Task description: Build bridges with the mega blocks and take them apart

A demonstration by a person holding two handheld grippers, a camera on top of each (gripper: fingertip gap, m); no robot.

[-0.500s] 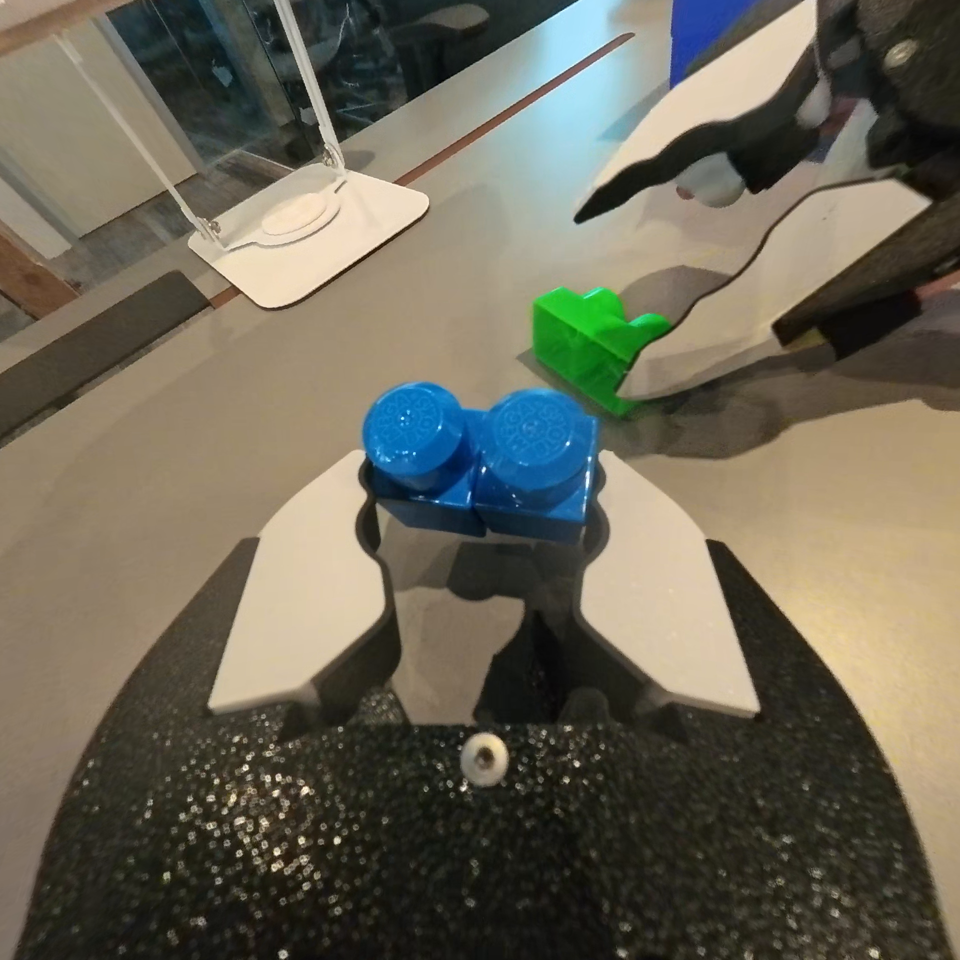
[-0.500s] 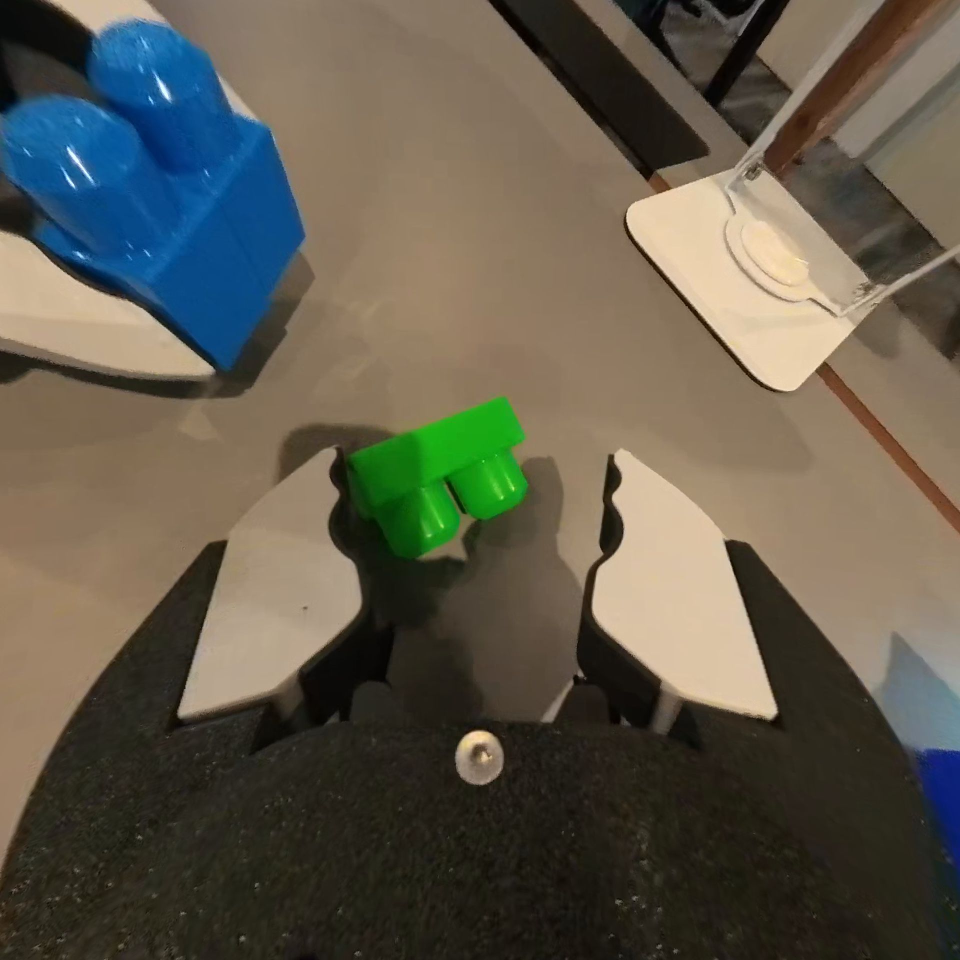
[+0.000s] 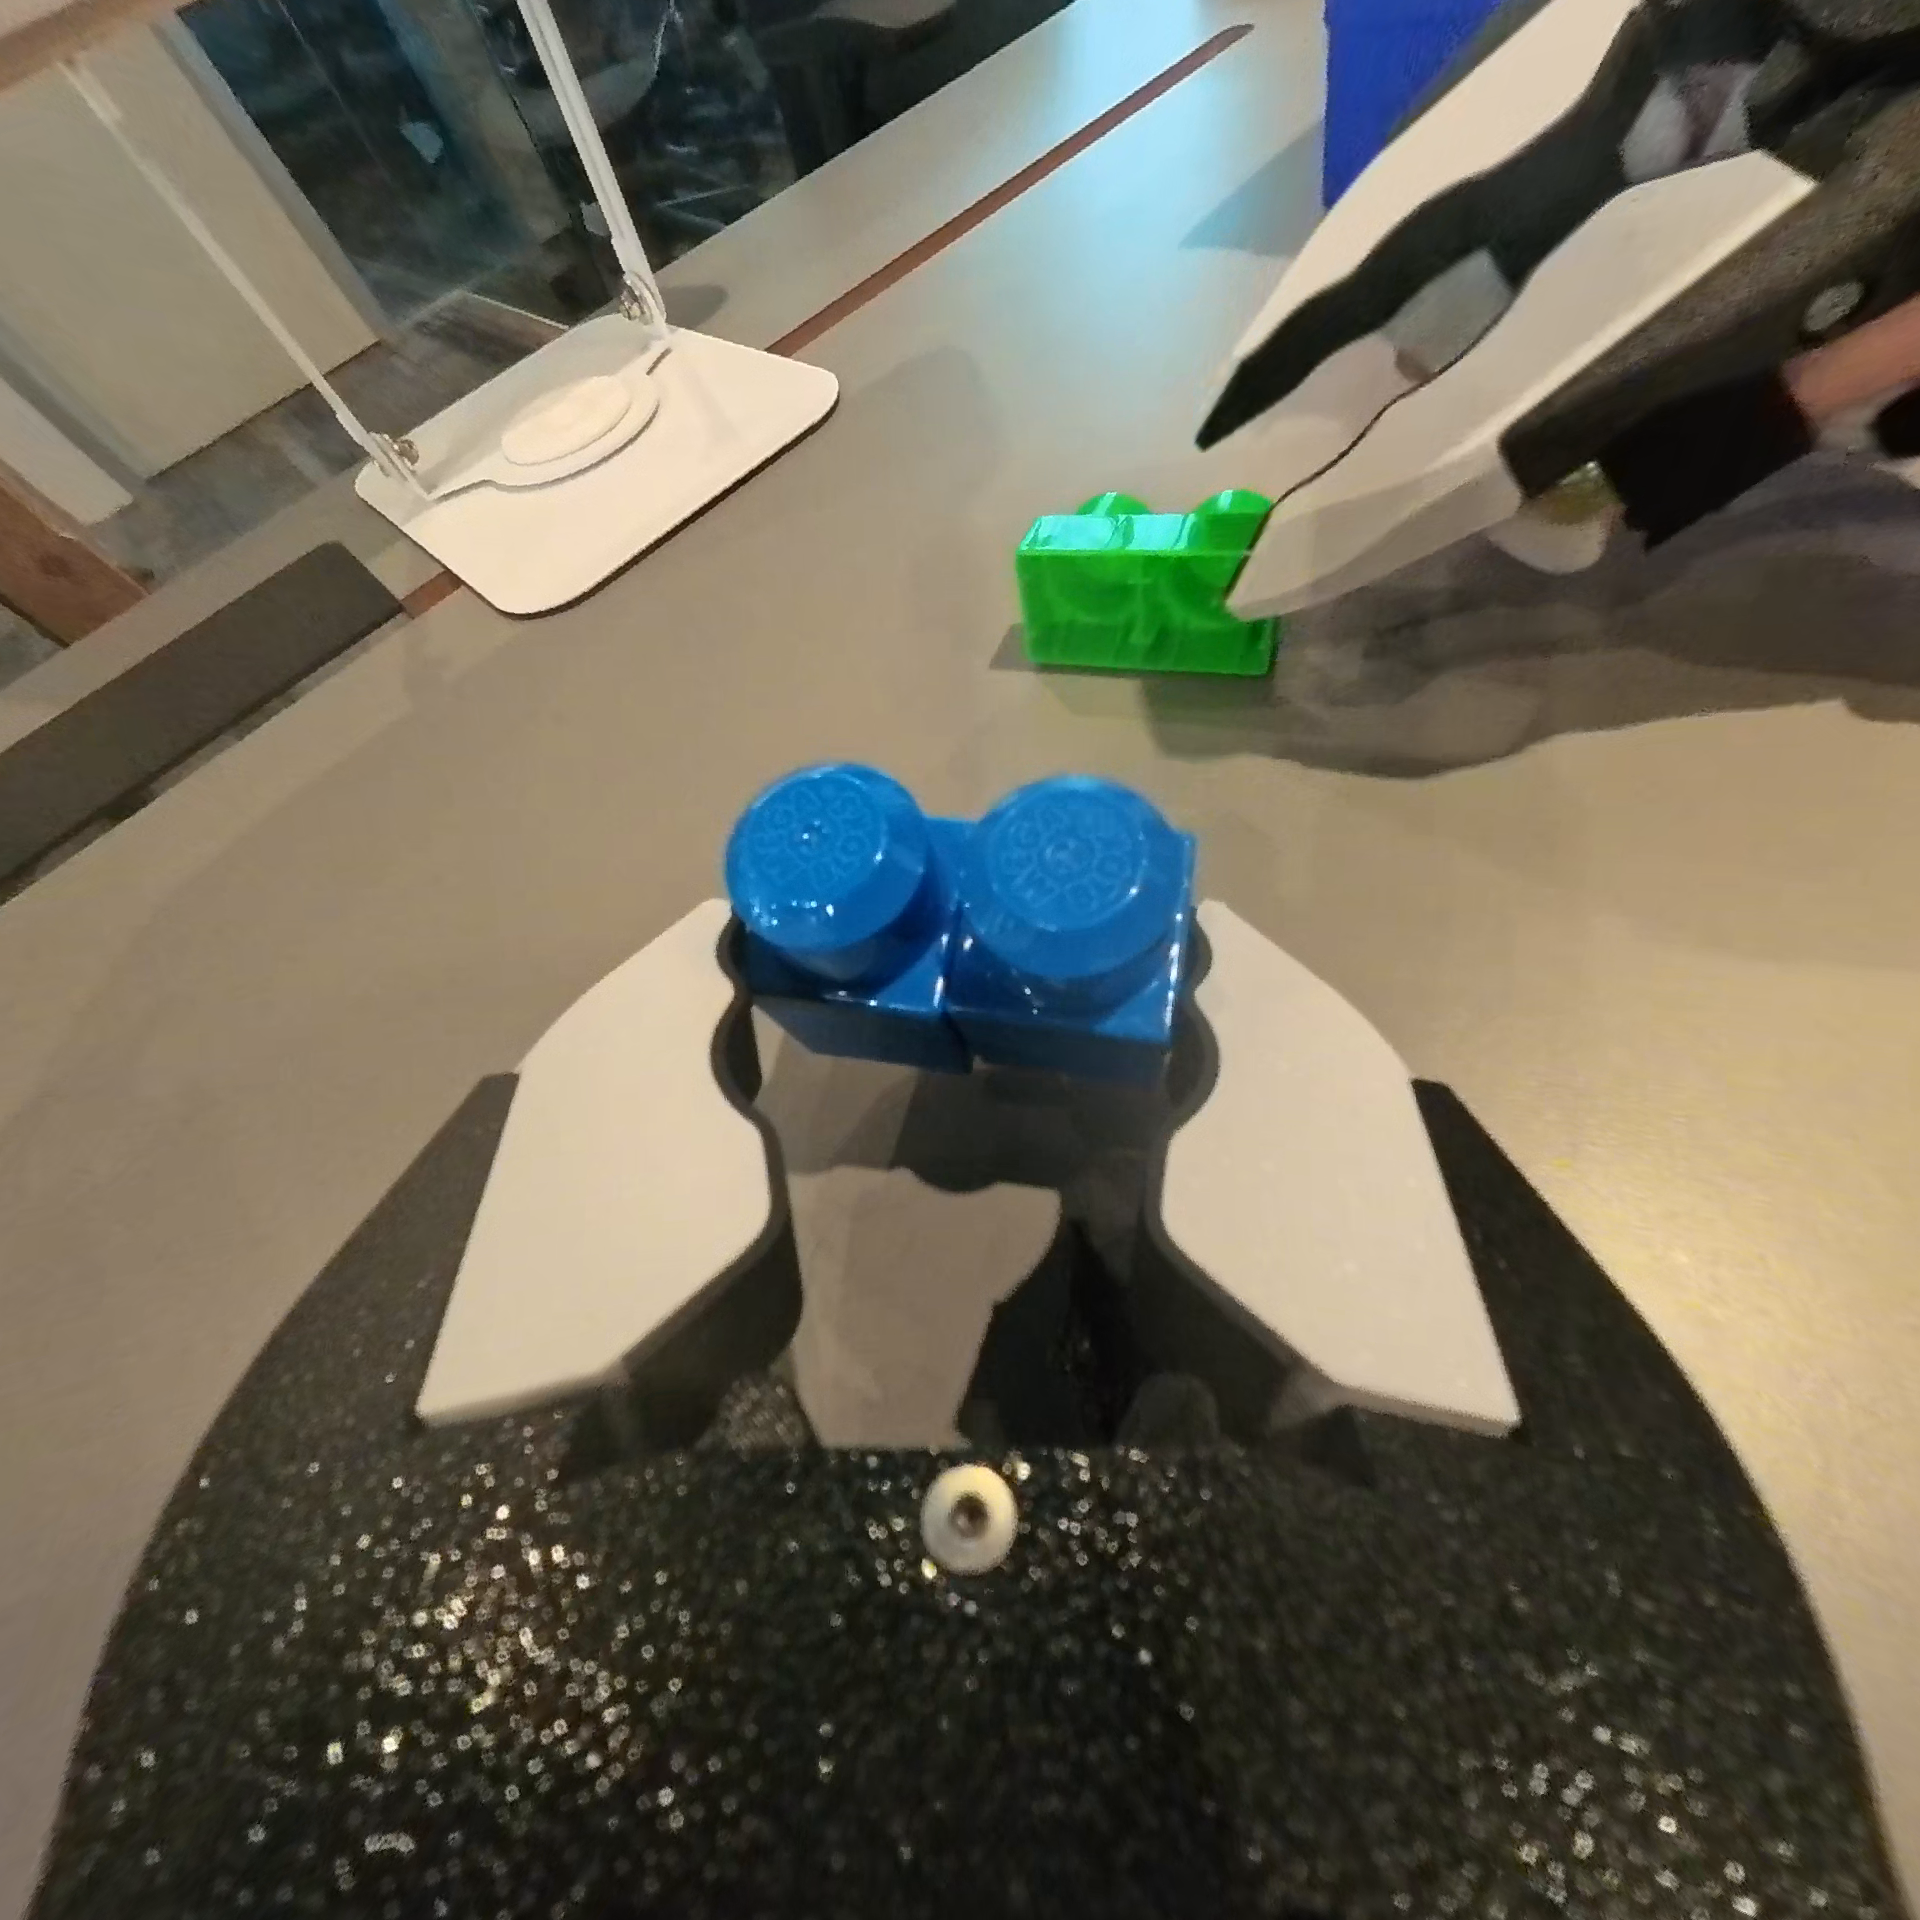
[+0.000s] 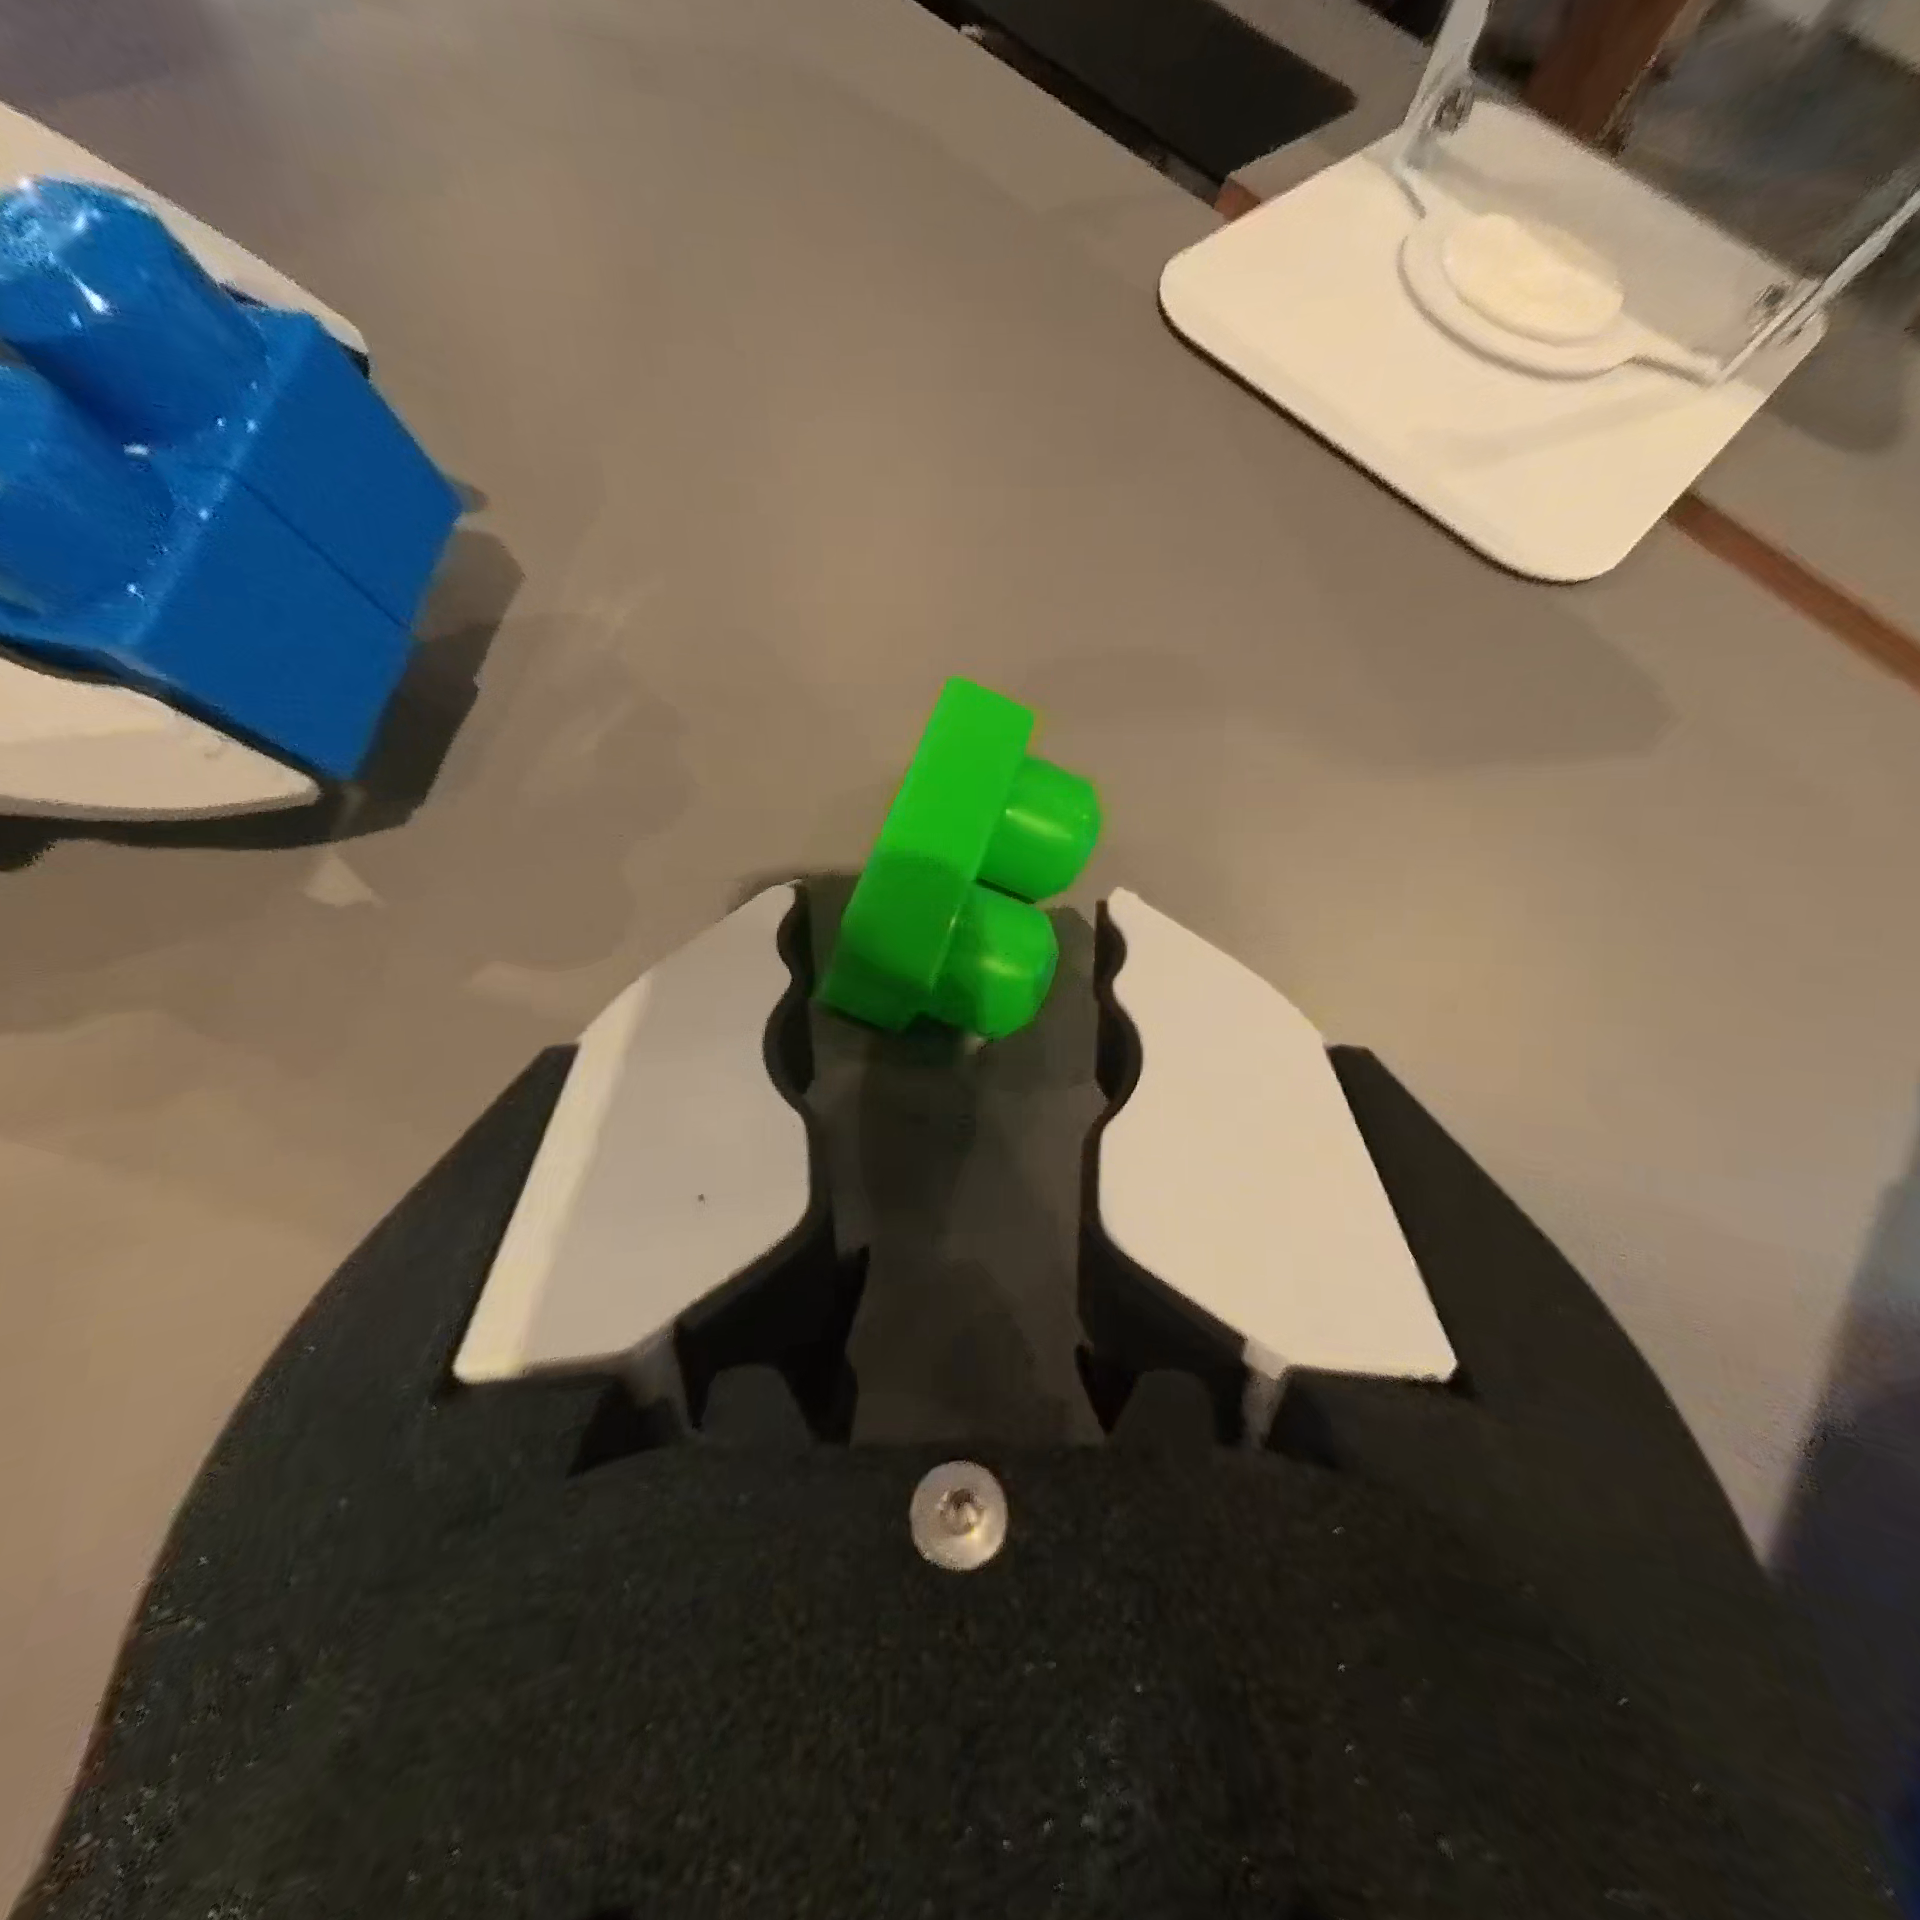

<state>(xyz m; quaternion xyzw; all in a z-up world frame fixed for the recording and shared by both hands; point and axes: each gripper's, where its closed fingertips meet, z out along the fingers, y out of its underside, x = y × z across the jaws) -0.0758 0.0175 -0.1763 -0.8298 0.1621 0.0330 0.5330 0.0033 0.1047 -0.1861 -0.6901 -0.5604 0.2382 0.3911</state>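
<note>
Grey tabletop (image 3: 520,790), with a white stand base (image 3: 623,457) at its far side. Your left gripper (image 3: 961,951) is clamped on the blue block (image 3: 961,935), studs up. Your right gripper (image 4: 951,935) stands apart around the green block (image 4: 935,894), which lies on its side on the table — studs toward the right finger, not yet pinched. Judged light, rigid and glossy, so liable to slip: take it across its flat side walls, not the rounded studs.
</note>
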